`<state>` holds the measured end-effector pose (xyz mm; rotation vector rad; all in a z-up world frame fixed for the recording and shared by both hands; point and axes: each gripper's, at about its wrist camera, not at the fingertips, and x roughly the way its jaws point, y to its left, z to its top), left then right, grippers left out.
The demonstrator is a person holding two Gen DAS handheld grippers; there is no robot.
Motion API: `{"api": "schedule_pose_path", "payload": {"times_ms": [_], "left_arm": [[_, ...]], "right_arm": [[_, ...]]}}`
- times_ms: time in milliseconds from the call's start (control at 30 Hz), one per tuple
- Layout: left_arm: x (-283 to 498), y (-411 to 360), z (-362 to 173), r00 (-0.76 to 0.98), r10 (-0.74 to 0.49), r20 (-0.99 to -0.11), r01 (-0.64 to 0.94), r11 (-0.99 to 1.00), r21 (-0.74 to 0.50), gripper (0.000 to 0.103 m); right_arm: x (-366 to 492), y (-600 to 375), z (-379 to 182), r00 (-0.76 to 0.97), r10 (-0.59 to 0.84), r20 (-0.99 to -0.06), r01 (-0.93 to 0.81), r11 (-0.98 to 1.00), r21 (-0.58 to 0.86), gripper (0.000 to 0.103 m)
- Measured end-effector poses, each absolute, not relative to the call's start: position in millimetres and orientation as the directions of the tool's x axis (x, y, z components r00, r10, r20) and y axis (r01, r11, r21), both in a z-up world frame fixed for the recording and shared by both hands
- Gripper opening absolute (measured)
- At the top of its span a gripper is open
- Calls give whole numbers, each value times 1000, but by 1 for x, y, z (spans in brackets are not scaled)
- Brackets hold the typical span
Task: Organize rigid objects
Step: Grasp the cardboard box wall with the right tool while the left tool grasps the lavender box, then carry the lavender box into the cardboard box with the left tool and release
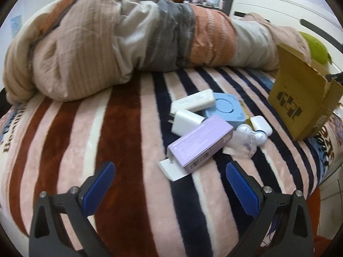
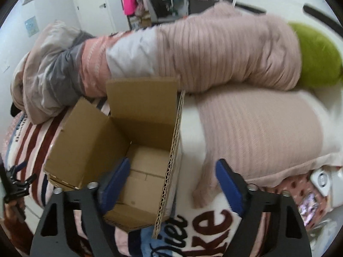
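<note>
In the left wrist view a pile of small rigid objects lies on the striped blanket: a purple box (image 1: 200,143), a white charger plug (image 1: 186,121), a white power bank (image 1: 193,101), a light blue device (image 1: 225,110), a white earbud case (image 1: 260,124) and a clear wrapped item (image 1: 244,143). My left gripper (image 1: 170,185) is open and empty, just short of the purple box. An open cardboard box (image 1: 300,100) stands to the right. In the right wrist view the cardboard box (image 2: 137,115) is open and empty. My right gripper (image 2: 172,182) is open, its fingers either side of the box's right flap (image 2: 171,162).
A rolled quilt (image 1: 107,49) lies across the back of the bed, with a green pillow (image 2: 317,60) at its right end. A pink pillow (image 2: 257,132) lies right of the box. Small items (image 2: 321,180) lie at the right edge. The bed edge drops off at the right (image 1: 328,171).
</note>
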<state>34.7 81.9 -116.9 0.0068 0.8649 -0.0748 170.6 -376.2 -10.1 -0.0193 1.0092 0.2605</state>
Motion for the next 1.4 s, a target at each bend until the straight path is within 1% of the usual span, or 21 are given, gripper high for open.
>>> {"api": "schedule_pose_path", "payload": {"times_ms": [33, 133, 167, 200, 267, 367, 400, 467, 567, 600, 633, 667, 733, 767, 867, 967, 1033, 1100, 1200, 1300, 1400], "left_arm": [[38, 81, -118, 644, -78, -761, 85, 996, -30, 102], [51, 76, -122, 643, -134, -754, 137, 989, -58, 102], [57, 74, -125, 641, -146, -754, 158, 986, -56, 102], [63, 72, -128, 634, -152, -758, 174, 983, -51, 102], [79, 69, -137, 610, -173, -773, 196, 978, -64, 102], [100, 71, -147, 577, -238, -781, 220, 967, -132, 102], [105, 71, -150, 568, -252, -784, 224, 963, -147, 102], [113, 71, -157, 542, -281, -792, 231, 956, -180, 94], [115, 70, -164, 501, -328, -801, 232, 942, -241, 57], [113, 71, -166, 494, -347, -797, 238, 936, -260, 53], [109, 70, -167, 491, -349, -798, 244, 935, -259, 50], [105, 68, -167, 492, -342, -801, 251, 936, -246, 43], [98, 65, -166, 486, -343, -804, 264, 934, -239, 37], [95, 65, -165, 484, -339, -807, 262, 936, -236, 35], [85, 67, -155, 496, -327, -804, 252, 941, -227, 33], [77, 73, -136, 513, -259, -818, 206, 963, -176, 33], [75, 79, -119, 521, -247, -817, 169, 968, -185, 33], [75, 81, -94, 540, -265, -799, 161, 964, -211, 33], [79, 63, -54, 569, -270, -777, 200, 962, -188, 33], [94, 26, -17, 561, -366, -743, 302, 926, -228, 33], [115, -28, 16, 541, -426, -725, 397, 889, -226, 33]], "right_arm": [[173, -375, -14, 492, 210, -845, -227, 968, 108, 62], [180, -373, -24, 471, 190, -861, -224, 970, 92, 44], [183, -372, -27, 463, 185, -867, -221, 971, 89, 33], [186, -372, -29, 454, 183, -872, -217, 972, 91, 25], [188, -371, -33, 447, 183, -876, -211, 973, 95, 20], [191, -374, -32, 452, 192, -871, -204, 973, 109, 10], [192, -374, -33, 453, 197, -869, -200, 973, 117, 10], [195, -376, -34, 446, 214, -869, -197, 971, 138, 7], [196, -377, -34, 443, 218, -869, -200, 970, 141, 7], [197, -376, -35, 443, 220, -869, -200, 969, 143, 7], [197, -378, -36, 443, 222, -869, -198, 969, 147, 7], [198, -380, -36, 442, 225, -868, -196, 969, 151, 7], [198, -380, -36, 442, 229, -867, -193, 968, 157, 7], [199, -380, -36, 442, 232, -866, -194, 968, 160, 7], [199, -376, -37, 448, 233, -863, -197, 967, 159, 7], [199, -375, -37, 451, 230, -863, -204, 967, 151, 7], [199, -375, -37, 450, 231, -863, -210, 966, 149, 7], [200, -376, -37, 451, 239, -860, -215, 964, 155, 7], [200, -377, -38, 447, 246, -860, -228, 961, 157, 7], [200, -378, -39, 446, 250, -860, -240, 958, 155, 7], [199, -377, -39, 448, 255, -857, -251, 956, 153, 7]]}}
